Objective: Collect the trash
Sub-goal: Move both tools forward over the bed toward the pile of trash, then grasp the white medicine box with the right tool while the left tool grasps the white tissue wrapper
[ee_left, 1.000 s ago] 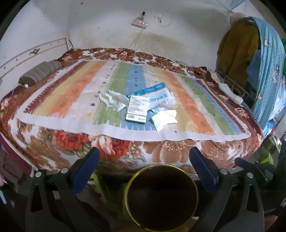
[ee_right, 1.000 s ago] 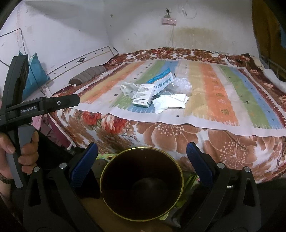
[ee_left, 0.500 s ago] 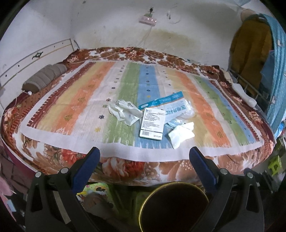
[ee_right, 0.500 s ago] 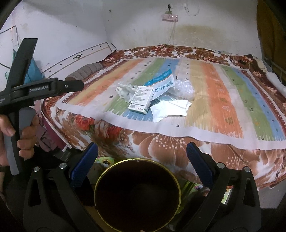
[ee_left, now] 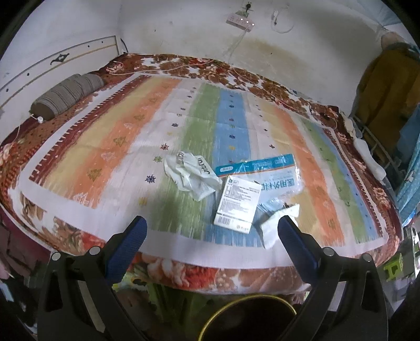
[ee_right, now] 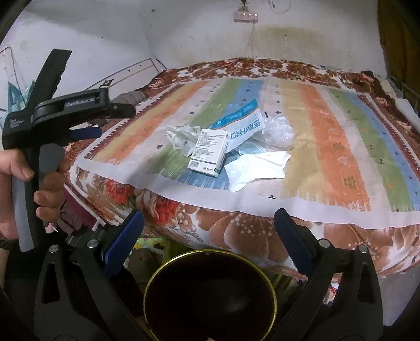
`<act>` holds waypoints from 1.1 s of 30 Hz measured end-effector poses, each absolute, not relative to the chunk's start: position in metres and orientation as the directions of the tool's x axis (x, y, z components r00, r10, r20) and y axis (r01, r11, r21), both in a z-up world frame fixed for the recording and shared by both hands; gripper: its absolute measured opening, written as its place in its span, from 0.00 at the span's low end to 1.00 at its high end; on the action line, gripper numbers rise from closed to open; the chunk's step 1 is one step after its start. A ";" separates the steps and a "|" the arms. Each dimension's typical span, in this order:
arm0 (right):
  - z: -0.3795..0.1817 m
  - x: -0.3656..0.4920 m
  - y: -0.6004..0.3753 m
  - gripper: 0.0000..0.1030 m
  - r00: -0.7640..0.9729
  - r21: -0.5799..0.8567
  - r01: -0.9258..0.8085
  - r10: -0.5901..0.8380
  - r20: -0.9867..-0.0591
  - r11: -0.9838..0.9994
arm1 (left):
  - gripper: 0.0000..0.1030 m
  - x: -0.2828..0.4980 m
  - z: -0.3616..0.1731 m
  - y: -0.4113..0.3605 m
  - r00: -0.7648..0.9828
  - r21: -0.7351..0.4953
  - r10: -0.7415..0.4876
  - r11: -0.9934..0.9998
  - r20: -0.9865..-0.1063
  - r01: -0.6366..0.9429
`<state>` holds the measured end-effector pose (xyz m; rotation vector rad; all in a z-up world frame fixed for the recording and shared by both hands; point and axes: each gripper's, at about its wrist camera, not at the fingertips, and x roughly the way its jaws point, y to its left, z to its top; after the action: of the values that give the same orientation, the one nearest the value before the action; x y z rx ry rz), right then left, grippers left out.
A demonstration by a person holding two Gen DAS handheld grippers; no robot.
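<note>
Trash lies in a pile on the striped bed sheet: a white medicine box, a crumpled white plastic bag, a blue-and-white mask packet and a white tissue. In the right wrist view I see the box, the tissue, the packet and clear plastic wrap. My left gripper is open and empty, above the bed's near edge. My right gripper is open and empty over a dark bin with a gold rim. The bin's rim also shows in the left wrist view.
A striped bolster pillow lies at the bed's far left. A power strip hangs on the wall. Clothes hang on a rack at the right. My left hand-held gripper's body fills the left of the right wrist view.
Both grippers have risen and moved forward toward the bed. The bin has slid lower in both views. The trash pile now looks nearer. The jaws stay open.
</note>
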<state>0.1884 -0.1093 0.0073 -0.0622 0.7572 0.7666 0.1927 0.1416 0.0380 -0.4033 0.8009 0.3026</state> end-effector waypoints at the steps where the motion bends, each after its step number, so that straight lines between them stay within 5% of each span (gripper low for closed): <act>1: 0.007 0.190 -0.106 0.91 0.476 0.211 -0.645 0.602 -0.642 0.735 | 0.94 0.196 0.037 0.144 0.658 -0.240 0.104 0.880 -0.746 -0.411; 17: -0.013 0.230 -0.046 0.91 0.496 0.170 -0.595 0.525 -0.692 0.786 | 0.92 0.247 -0.007 0.210 0.635 -0.468 -0.086 0.752 -0.768 -0.465; 33: -0.035 0.274 0.010 0.91 0.508 0.145 -0.536 0.455 -0.732 0.832 | 0.84 0.275 -0.036 0.234 0.609 -0.482 -0.123 0.740 -0.784 -0.470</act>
<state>0.2736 0.0098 -0.0346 -0.1051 0.8493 0.5986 0.2754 0.2344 -0.0358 -0.7331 0.9121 0.2227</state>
